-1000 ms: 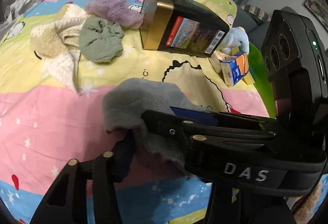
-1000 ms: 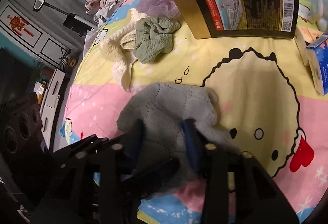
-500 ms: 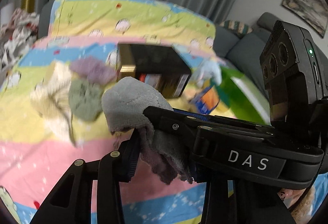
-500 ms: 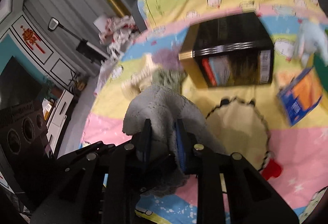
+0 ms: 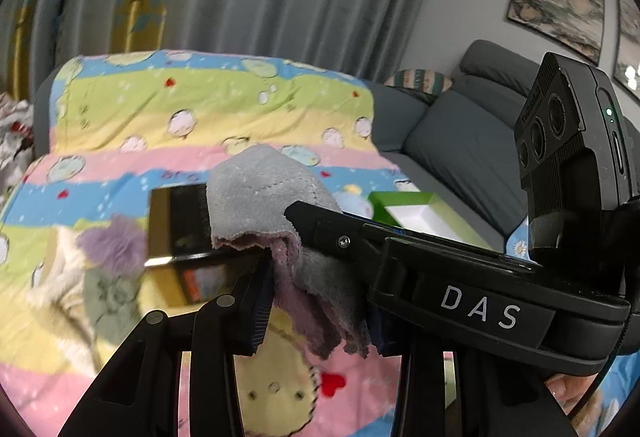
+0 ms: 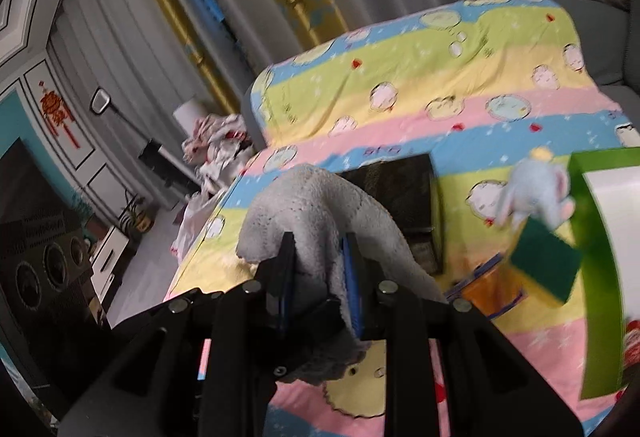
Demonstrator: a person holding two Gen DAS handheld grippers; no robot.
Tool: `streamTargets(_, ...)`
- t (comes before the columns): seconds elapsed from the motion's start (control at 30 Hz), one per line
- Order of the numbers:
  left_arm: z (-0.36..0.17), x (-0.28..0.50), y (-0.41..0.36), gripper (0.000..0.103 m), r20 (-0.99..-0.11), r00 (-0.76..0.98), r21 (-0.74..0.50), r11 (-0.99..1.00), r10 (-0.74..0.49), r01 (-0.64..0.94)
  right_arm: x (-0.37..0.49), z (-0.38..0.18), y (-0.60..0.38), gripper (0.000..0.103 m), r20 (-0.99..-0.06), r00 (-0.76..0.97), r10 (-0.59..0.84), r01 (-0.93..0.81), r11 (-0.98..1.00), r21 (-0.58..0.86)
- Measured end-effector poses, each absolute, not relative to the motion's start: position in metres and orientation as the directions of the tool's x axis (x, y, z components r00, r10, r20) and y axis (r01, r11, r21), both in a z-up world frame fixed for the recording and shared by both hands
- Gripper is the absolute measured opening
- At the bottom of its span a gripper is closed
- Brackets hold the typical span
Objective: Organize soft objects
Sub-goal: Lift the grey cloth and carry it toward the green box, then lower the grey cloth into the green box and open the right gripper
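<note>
The left gripper (image 5: 320,277) is clamped on one end of the grey cloth (image 5: 264,193), which bunches above its fingers, clear of the striped cartoon blanket (image 5: 200,105); the right gripper (image 6: 320,273) pinches the same cloth (image 6: 316,197) between narrow jaws; behind lies a black box (image 6: 400,189); further right, a blue plush elephant (image 6: 532,193) beside a green box (image 6: 596,277).

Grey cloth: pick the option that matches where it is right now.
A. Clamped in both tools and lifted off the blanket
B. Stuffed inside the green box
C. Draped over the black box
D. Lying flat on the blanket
A: the grey cloth is pinched in the left tool and in the right tool, hanging clear above the striped blanket.
</note>
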State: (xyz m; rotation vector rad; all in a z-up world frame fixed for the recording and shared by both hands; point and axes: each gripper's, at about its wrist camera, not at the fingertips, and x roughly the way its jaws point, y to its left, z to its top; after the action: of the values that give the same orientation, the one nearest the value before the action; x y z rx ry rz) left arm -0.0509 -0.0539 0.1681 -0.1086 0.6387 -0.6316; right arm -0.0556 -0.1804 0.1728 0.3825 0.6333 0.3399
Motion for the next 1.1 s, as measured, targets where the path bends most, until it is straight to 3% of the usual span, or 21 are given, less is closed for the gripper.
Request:
streamTargets(0.57,0.165,-0.045,-0.179,0.038,-0.512,0.501,-0.235,0.675,-0.697,0.699,-0.085,0.162,-0.303,0.022,-0.453,0.872,0.185,0.094,0.846,0.525)
streamTargets(1.1,0.135,-0.039,-0.272,0.034,-0.592,0.313,-0.287,0.557,-0.743,0.779,-0.111,0.128,-0.385,0.022,-0.522,0.853,0.01,0.347,0.736,0.581)
